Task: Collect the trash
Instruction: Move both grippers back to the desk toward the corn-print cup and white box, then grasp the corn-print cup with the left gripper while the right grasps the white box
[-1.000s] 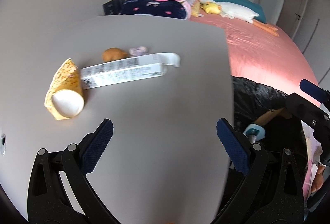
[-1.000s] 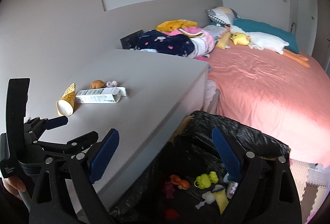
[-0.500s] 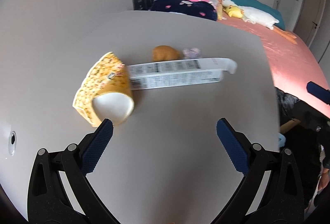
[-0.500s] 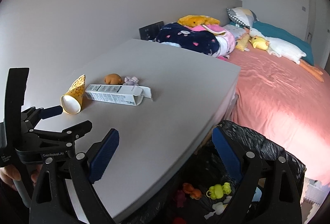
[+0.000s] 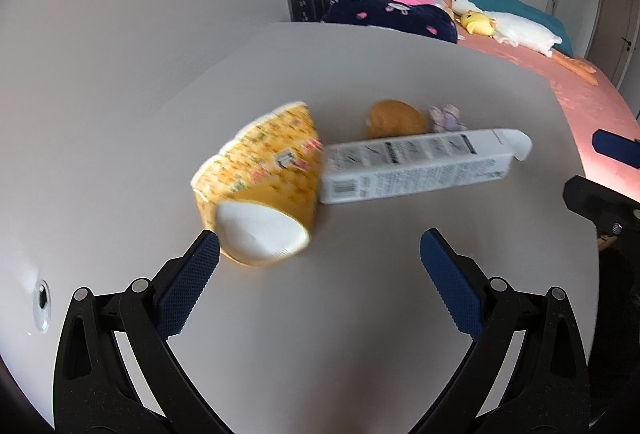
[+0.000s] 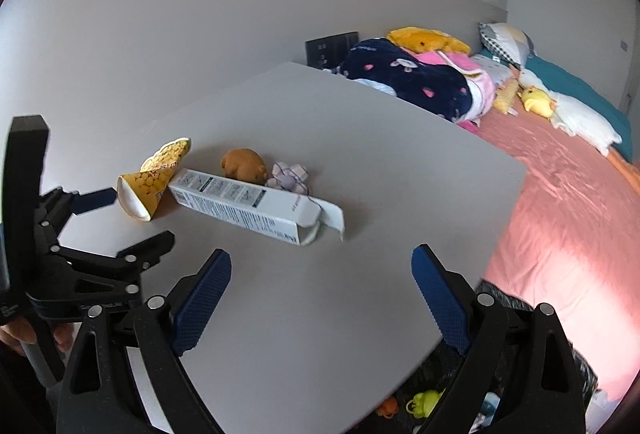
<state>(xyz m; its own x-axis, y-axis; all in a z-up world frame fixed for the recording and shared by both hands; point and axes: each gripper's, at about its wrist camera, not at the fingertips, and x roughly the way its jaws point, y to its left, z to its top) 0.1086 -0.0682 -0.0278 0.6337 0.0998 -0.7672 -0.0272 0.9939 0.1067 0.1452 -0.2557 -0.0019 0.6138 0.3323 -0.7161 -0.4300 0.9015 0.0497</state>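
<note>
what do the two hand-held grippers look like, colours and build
Both look the same. The left hand-held gripper and the right hand-held gripper each have two matte black plastic fingers with cut-out openings and silver pivot screws, ending in dark blue pads with a fine knurled texture. In the right wrist view the left one shows a tall black block on top with small white lettering.

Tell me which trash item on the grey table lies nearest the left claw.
The crushed yellow paper cup: its white open mouth sits just ahead of the left claw, unlike the long white carton lying farther back.
</note>
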